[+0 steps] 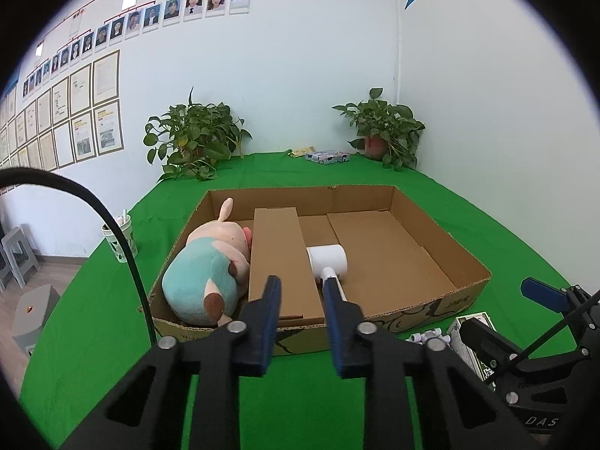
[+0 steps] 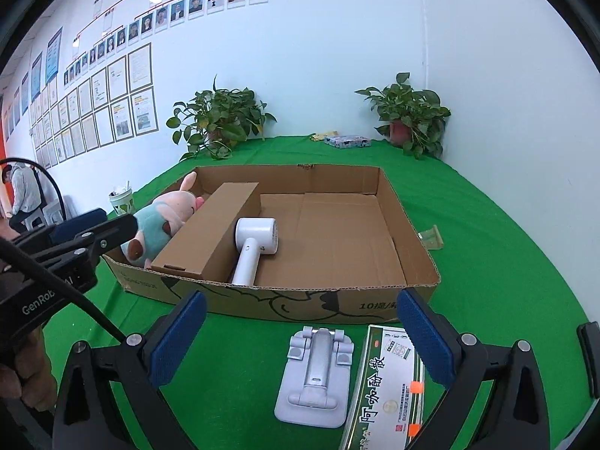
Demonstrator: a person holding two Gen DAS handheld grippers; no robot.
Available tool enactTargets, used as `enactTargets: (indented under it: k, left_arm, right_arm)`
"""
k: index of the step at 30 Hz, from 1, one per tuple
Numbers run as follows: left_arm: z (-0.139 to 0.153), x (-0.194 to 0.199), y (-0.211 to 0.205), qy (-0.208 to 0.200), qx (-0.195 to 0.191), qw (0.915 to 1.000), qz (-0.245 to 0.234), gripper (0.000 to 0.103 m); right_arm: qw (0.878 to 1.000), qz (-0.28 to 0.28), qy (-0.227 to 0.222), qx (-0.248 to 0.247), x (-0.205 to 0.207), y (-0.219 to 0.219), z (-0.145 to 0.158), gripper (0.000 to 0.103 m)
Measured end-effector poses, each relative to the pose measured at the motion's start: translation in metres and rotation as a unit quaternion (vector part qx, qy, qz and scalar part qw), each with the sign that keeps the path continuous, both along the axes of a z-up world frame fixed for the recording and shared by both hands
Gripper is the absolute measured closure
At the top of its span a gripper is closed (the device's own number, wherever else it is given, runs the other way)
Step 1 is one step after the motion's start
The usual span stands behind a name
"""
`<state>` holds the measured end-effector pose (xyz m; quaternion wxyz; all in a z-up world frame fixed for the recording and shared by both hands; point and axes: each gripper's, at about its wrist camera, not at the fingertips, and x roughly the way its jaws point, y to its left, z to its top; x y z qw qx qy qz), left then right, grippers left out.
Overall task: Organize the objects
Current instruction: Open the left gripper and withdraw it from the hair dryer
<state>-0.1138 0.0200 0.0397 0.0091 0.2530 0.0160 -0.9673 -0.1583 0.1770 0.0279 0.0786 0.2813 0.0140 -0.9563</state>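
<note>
- Objects left to sort lie on the green counter [image 2: 506,262] in front of the cardboard tray [image 2: 408,225]: a white folding stand [image 2: 315,378] and a green medicine box [image 2: 386,386] just beside it.
- Right hand-held gripper [image 2: 300,341] hovers over these two with its jaws spread wide and nothing between them; the stand sits roughly centred in the gap, while the box lies partly under the right pad.
- Risk here: closing as it stands could catch the edge of the medicine box together with the stand, dragging or tipping one of them.
- The stand looks flat and low, so the pads may slide over it rather than grip, or press into the green cloth.
- Left hand-held gripper [image 1: 302,322] hangs at the tray's near wall, jaws parted with a moderate gap and holding nothing.
- Its fingers point at the white hair dryer [image 1: 328,260] handle and the long brown box [image 1: 281,262]; a forward drift could knock either, or push the light tray across the cloth.
- Inside the tray, a plush pig [image 1: 204,277] fills the left compartment, and the dryer lies against the long box, leaving the right floor bare.
- Carrying an item over the near wall could clip the rim if lifted too low.
- Both tools work close together, so their frames could collide.
</note>
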Motion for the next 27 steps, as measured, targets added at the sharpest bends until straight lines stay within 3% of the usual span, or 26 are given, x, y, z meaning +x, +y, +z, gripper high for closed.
enactTargets:
  k: [5, 6, 7, 8, 9, 10, 11, 14, 15, 16, 18, 27]
  left_arm:
    - [0.000, 0.006, -0.002, 0.007, 0.002, 0.9998, 0.016, 0.083]
    - [0.000, 0.007, -0.001, 0.010, -0.003, 0.9998, 0.018, 0.079]
    - [0.001, 0.007, 0.001, 0.013, -0.009, 0.9997, 0.019, 0.064]
    - [0.001, 0.008, 0.003, 0.016, -0.016, 0.9995, 0.021, 0.042]
    - [0.001, 0.010, 0.005, 0.019, -0.025, 0.9991, 0.029, 0.032]
    - [0.001, 0.011, 0.006, 0.024, -0.030, 0.9986, 0.036, 0.023]
    - [0.001, 0.012, 0.006, 0.029, -0.033, 0.9982, 0.040, 0.023]
    - [-0.001, 0.011, 0.004, 0.021, -0.026, 0.9987, 0.037, 0.023]
    - [-0.002, 0.009, 0.003, 0.018, -0.022, 0.9989, 0.038, 0.023]
    - [-0.003, 0.009, 0.001, 0.015, -0.018, 0.9990, 0.039, 0.023]
    - [-0.004, 0.008, -0.003, 0.013, -0.015, 0.9989, 0.042, 0.023]
    - [-0.005, 0.009, -0.014, 0.006, -0.011, 0.9987, 0.049, 0.023]
  right_arm:
    - [1.000, -0.006, 0.005, -0.002, 0.010, 0.003, 0.003, 0.003]
    - [1.000, -0.004, 0.007, -0.003, 0.012, 0.004, 0.003, 0.011]
    - [1.000, -0.004, 0.009, 0.000, 0.014, 0.004, 0.004, 0.032]
    - [1.000, -0.005, 0.011, 0.009, 0.015, 0.003, 0.004, 0.045]
    - [1.000, -0.007, 0.007, 0.023, 0.015, 0.001, 0.002, 0.069]
    - [0.999, -0.012, 0.004, 0.035, 0.015, -0.001, 0.000, 0.077]
    - [0.999, -0.015, 0.002, 0.043, 0.015, -0.002, -0.002, 0.079]
    - [0.999, 0.001, -0.006, 0.031, 0.017, -0.001, -0.005, 0.076]
    - [1.000, 0.007, -0.007, 0.028, 0.017, -0.001, -0.006, 0.056]
    - [1.000, 0.010, -0.006, 0.027, 0.018, -0.002, -0.006, 0.022]
    - [1.000, 0.009, 0.008, 0.019, 0.021, -0.002, -0.006, 0.001]
    - [1.000, 0.018, 0.001, -0.001, 0.015, -0.004, -0.012, 0.002]
